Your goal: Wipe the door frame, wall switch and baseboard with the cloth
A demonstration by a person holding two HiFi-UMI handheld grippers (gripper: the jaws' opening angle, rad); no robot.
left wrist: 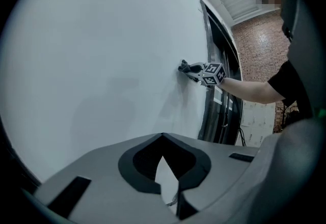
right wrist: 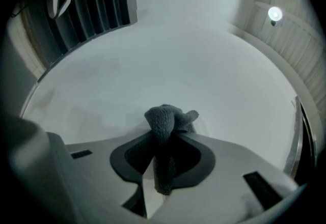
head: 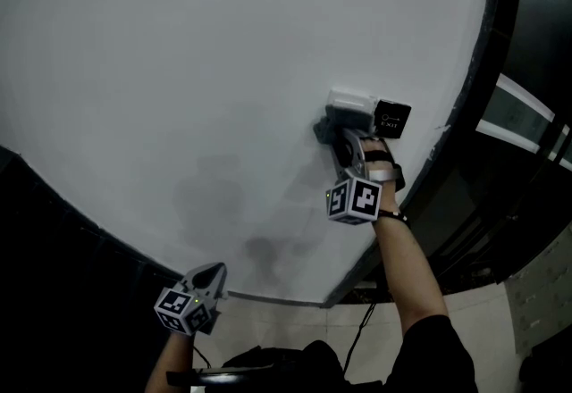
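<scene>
My right gripper point(head: 336, 134) is shut on a grey cloth point(head: 325, 127) and presses it against the white wall point(head: 223, 52), just left of a white switch box point(head: 351, 103) and a black switch plate point(head: 391, 119). In the right gripper view the cloth point(right wrist: 164, 118) bunches out between the shut jaws of that gripper point(right wrist: 165, 129), touching the wall. The dark door frame point(head: 474, 87) runs down the right. My left gripper point(head: 211, 277) hangs low near the wall's foot, shut, with nothing in it point(left wrist: 163, 139).
A dark strip point(head: 268, 297) runs along the foot of the wall above pale floor tiles point(head: 295, 329). A cable point(head: 362, 329) trails on the floor by the door frame. From the left gripper view, the outstretched right arm point(left wrist: 244, 87) reaches to the wall.
</scene>
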